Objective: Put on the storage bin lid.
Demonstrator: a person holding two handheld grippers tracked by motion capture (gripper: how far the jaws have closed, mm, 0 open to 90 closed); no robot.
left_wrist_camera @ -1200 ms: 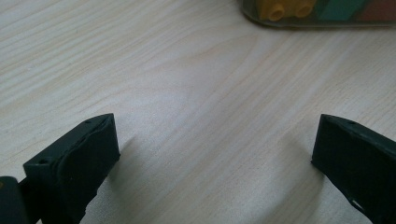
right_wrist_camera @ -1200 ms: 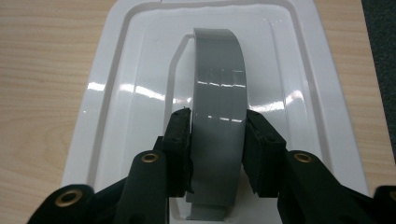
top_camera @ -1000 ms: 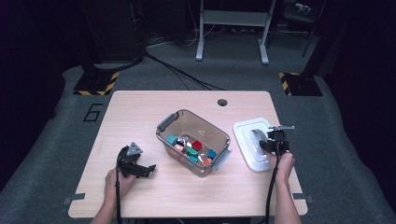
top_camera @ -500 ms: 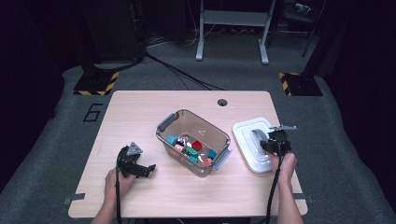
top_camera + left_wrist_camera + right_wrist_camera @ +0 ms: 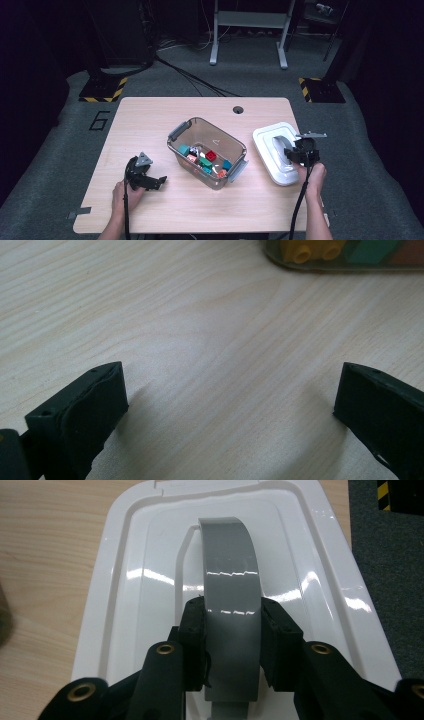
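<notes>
We see one clear bin [image 5: 207, 159] w/ mixed colored blocks [image 5: 205, 162] between our two tools. Right tool [image 5: 232, 630] pinches the grey handle [image 5: 229, 585] of the one white lid [image 5: 275, 152], which sits under it, close to the tabletop [image 5: 150, 125] right edge. Left tool [image 5: 230, 405] is spread wide, nothing between its tips, bare wood around it, bin just ahead.

Both grippers are built of black parts. A grey three-cornered plate tops the left gripper [image 5: 161, 181]; brass-coloured screws are set just behind the right gripper's [image 5: 232, 640] fingers. A black cable trails from each. Forearms are bare.
</notes>
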